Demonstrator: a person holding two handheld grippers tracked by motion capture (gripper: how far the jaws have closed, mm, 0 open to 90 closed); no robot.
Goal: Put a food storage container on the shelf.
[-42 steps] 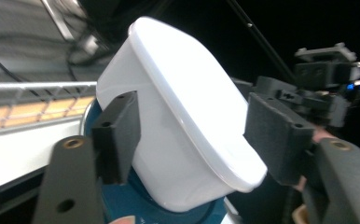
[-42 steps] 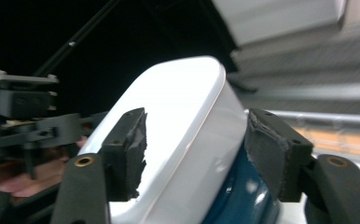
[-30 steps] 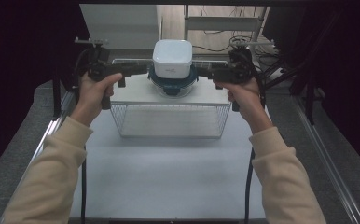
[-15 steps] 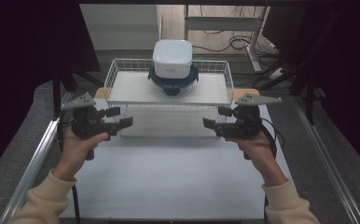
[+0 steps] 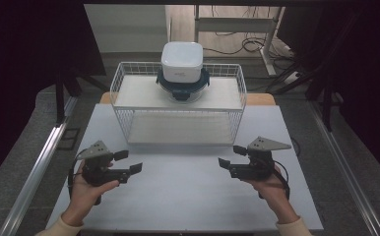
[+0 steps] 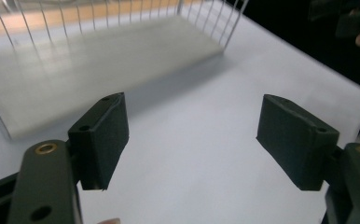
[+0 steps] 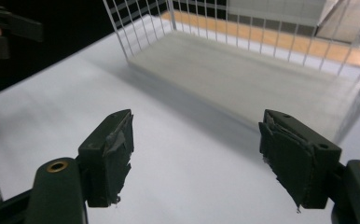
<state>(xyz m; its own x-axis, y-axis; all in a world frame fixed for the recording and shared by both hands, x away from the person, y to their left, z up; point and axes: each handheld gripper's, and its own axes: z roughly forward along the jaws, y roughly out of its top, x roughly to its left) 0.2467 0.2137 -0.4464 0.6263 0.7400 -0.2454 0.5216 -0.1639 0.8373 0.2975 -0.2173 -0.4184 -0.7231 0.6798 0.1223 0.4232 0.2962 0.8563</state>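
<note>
Both grippers, left gripper (image 5: 128,162) and right gripper (image 5: 231,156), rest low over the white table (image 5: 188,196), jaws apart, empty. The left jaws have just been opening. Next move, likely: reach for the white lidded container (image 5: 181,61) on the white wire rack (image 5: 178,105).

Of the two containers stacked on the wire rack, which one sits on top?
The white container sits on top; the round dark-blue-rimmed container is beneath it, resting on the wire rack's upper shelf.

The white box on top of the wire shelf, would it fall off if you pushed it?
Possibly. The white container is stacked on a dark-rimmed round container, not on the wire shelf itself, so a push might slide or tip it. Its smooth, rounded sides look slippery to grasp. It seems plastic, probably light, unless something is inside; the contents are hidden.
</note>
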